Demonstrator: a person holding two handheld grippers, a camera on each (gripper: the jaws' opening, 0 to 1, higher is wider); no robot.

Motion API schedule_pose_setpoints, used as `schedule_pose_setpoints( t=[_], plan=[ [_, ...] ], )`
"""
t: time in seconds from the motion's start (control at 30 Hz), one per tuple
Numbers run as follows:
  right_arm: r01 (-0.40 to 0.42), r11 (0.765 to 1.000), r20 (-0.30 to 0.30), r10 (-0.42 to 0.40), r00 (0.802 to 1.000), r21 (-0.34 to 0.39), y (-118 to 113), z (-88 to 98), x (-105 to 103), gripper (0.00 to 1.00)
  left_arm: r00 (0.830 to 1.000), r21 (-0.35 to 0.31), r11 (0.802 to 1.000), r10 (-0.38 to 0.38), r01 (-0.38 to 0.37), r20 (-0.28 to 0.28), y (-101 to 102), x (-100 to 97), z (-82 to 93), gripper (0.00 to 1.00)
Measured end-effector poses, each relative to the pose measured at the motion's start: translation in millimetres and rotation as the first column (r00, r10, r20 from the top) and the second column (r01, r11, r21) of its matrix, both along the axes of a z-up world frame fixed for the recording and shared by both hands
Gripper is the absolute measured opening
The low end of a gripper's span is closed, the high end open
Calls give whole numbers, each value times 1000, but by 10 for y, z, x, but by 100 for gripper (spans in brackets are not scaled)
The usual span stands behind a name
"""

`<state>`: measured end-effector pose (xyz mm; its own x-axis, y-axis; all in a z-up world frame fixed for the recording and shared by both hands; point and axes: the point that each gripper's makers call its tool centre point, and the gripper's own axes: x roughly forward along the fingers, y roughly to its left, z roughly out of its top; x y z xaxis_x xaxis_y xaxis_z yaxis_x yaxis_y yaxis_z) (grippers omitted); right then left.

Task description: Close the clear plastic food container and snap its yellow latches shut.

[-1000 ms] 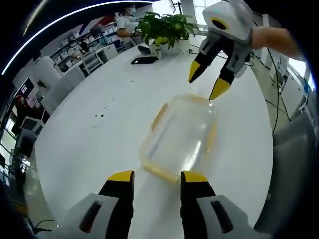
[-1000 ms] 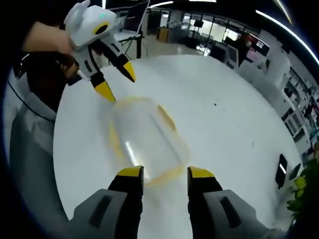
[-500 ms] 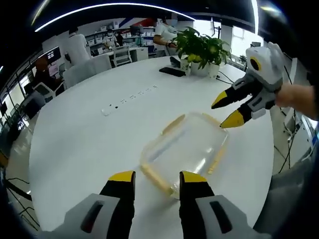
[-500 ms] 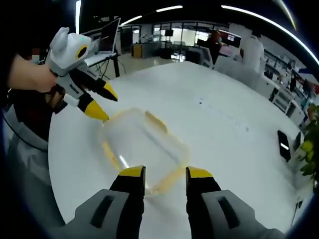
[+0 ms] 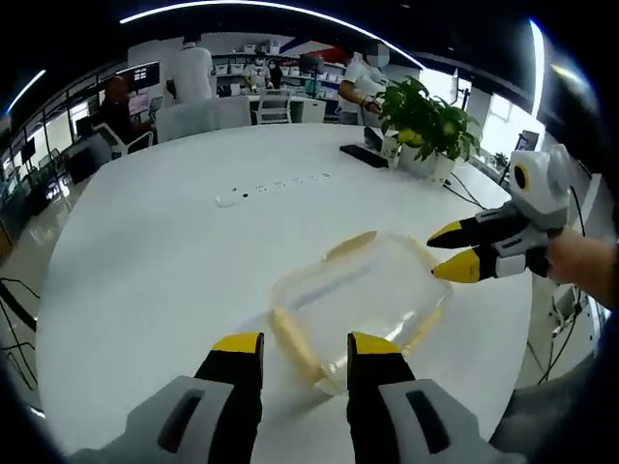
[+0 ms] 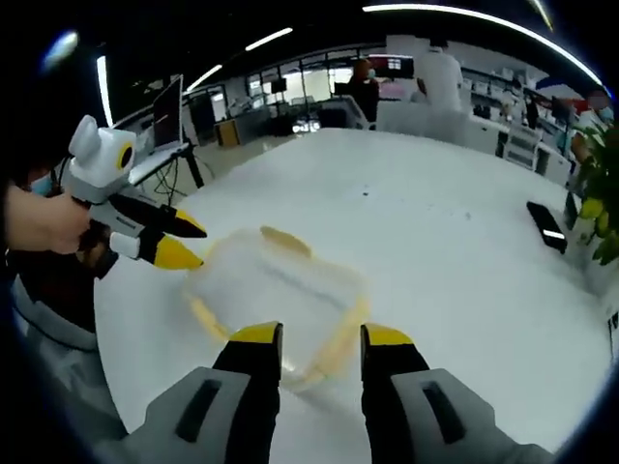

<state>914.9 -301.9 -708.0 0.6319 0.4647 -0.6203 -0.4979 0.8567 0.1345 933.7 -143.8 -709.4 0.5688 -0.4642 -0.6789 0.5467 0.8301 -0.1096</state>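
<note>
In the left gripper view, the left gripper (image 5: 305, 350) is held with its jaws apart, gripping nothing, just short of the clear plastic food container (image 5: 360, 302), which is set on the white table (image 5: 145, 280) near its edge. A yellow latch (image 5: 350, 246) is splayed outward. The right gripper (image 5: 459, 251), also parted, is poised at the container's far corner. A potted plant (image 5: 426, 121) is seen at the far edge.

- We see the container (image 5: 360, 300) lying on the tabletop (image 5: 155, 261), between our left tongs (image 5: 305, 353) and right tongs (image 5: 455, 249).
- A plant (image 5: 426, 121) stands at the tabletop's far edge, a phone (image 5: 364, 156) beside it.
</note>
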Motion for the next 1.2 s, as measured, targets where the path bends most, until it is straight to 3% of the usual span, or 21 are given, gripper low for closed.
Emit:
schedule_pose_setpoints(
  t=[0.33, 0.57, 0.9, 1.2],
  plan=[
    [55, 995, -55, -51, 997, 78, 27, -38, -1, 28, 998, -70, 996, 49, -53, -50, -58, -28, -41, 26],
    [106, 984, -125, -89, 988, 140, 16, -69, -15, 30, 994, -105, 992, 58, -67, -89, -90, -31, -66, 25],
    [126, 976, -229, -84, 970, 176, 7, -102, -24, 31, 984, -136, 988, 54, -78, -171, -94, -16, -100, 24],
    [113, 977, -274, -60, 960, 182, 16, -117, -39, 31, 973, -135, 988, 41, -73, -229, -121, -46, -109, 25]
  ],
)
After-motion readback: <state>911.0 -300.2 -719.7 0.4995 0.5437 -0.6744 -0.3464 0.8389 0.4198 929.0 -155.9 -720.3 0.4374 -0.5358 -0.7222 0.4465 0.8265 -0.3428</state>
